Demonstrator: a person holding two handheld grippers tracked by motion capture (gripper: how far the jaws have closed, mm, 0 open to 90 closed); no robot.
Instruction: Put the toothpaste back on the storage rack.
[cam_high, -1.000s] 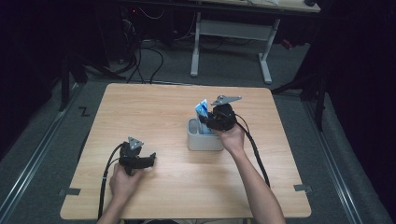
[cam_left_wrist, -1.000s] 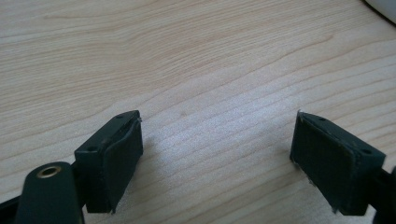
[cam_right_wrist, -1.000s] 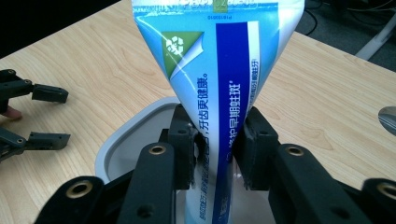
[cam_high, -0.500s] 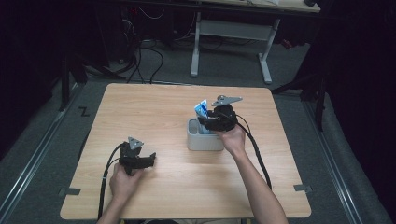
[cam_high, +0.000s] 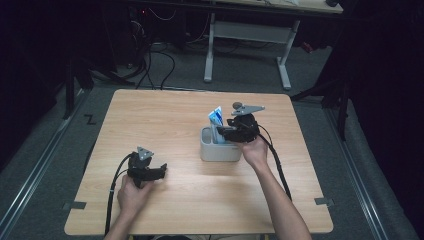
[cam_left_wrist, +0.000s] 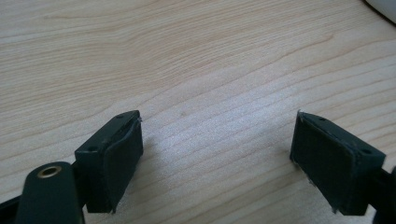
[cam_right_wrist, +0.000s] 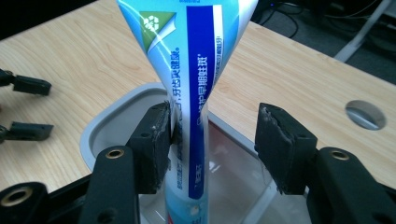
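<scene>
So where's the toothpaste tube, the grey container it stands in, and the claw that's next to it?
toothpaste tube (cam_right_wrist: 201, 70): right gripper view, on its blue printed stripe.
grey container (cam_high: 220, 151): high view, on its front wall.
right claw (cam_right_wrist: 210, 149): right gripper view, midway between its two black jaws, which have just been opening around the tube.

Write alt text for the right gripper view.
A blue-and-white toothpaste tube stands in a grey plastic container on a light wooden table. The right claw, which has just been opening, stands around it: one pad is beside the tube, the other clear of it.
</scene>
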